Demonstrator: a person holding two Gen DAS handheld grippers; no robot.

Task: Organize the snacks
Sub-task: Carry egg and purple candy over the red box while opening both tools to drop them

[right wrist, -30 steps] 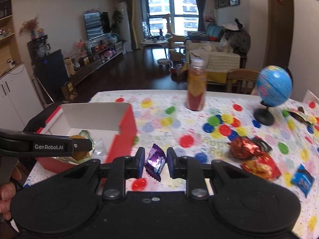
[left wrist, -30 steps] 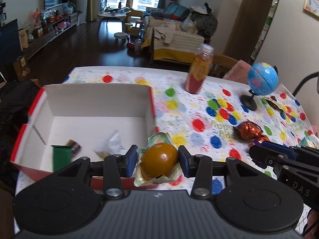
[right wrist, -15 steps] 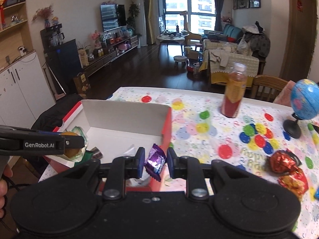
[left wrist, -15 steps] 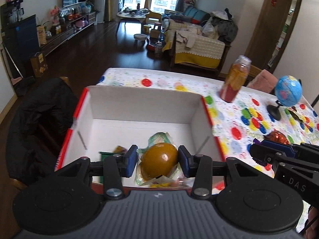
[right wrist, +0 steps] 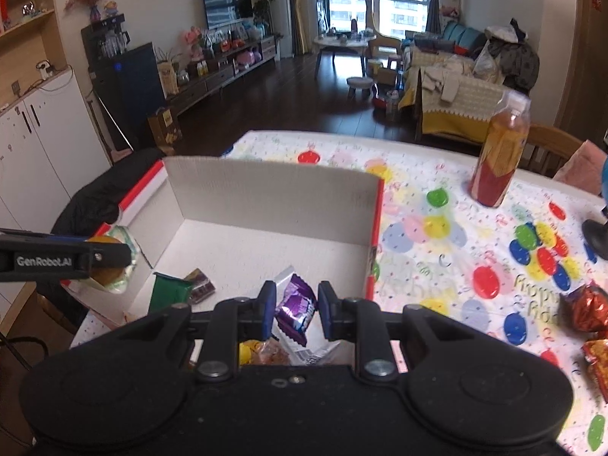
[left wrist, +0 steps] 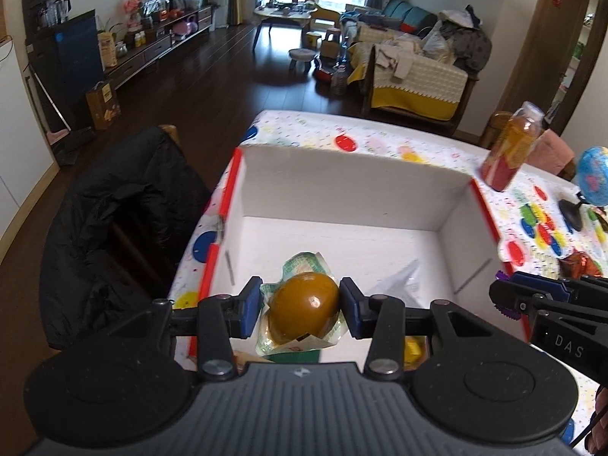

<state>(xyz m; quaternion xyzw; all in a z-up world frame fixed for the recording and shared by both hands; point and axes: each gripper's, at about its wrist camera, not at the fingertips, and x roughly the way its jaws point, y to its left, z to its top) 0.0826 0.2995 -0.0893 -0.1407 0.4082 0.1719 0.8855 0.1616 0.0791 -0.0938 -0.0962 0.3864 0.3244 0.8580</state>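
the left gripper (left wrist: 301, 306) is clamped on a brown egg-shaped snack (left wrist: 306, 307) in a clear green-printed wrapper, held above the near left part of the white box (left wrist: 357, 186). the right gripper (right wrist: 292, 309) pinches a purple candy packet (right wrist: 296, 311) above the box's near right part. the box has red-trimmed side walls and an open top; its far half of floor is bare, while a green packet (right wrist: 169, 292), a dark brown bar (right wrist: 200, 285) and a clear wrapper (right wrist: 283, 274) lie toward the near side. the box sits by the left edge of the table (right wrist: 437, 205), which carries a balloon-print cloth; a black jacket (left wrist: 110, 220) hangs over a chair just beyond that edge. a juice bottle (right wrist: 499, 152) stands well apart to the right, with a globe (left wrist: 592, 174) and red foil snacks (right wrist: 585, 313) further right. legible writing: "genrobot.ai" on the left gripper's side, "das" on the right gripper's side, and part of "happy" on the cloth.
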